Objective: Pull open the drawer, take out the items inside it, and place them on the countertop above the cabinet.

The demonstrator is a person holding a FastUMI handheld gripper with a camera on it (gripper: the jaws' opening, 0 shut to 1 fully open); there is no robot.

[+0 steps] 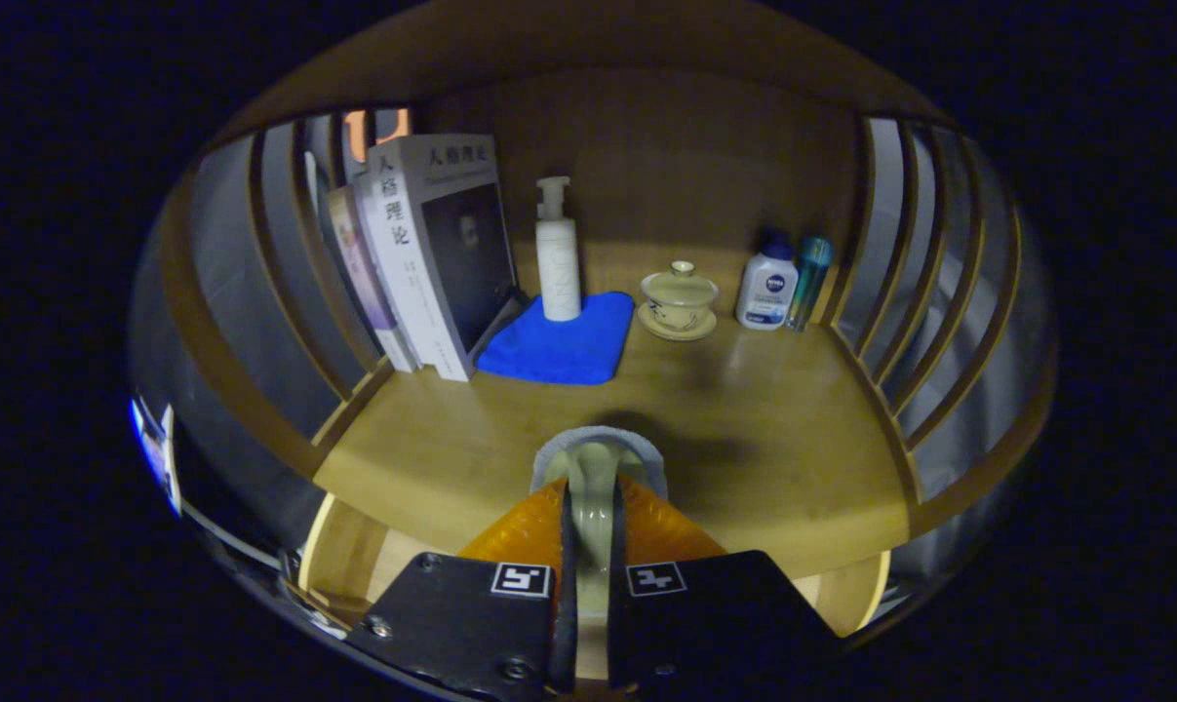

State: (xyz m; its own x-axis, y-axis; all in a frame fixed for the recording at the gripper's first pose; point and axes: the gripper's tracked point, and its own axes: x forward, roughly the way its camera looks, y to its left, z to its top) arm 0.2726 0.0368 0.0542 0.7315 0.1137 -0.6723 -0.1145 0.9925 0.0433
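Gripper (588, 585) with two square black-and-white marker tags, visible screws, and ribbed translucent fingers (525, 531).

Dim booth, light coming from above/front and pooling on the countertop (744, 429). A soft shadow is lying just ahead of the gripper (593, 546), whose fingers are pinching a pale item (593, 478). Fisheye is bending the side slats (924, 292) hard; edges are falling dark, slightly soft. Pump bottle (557, 258) is staying sharp, no glare.
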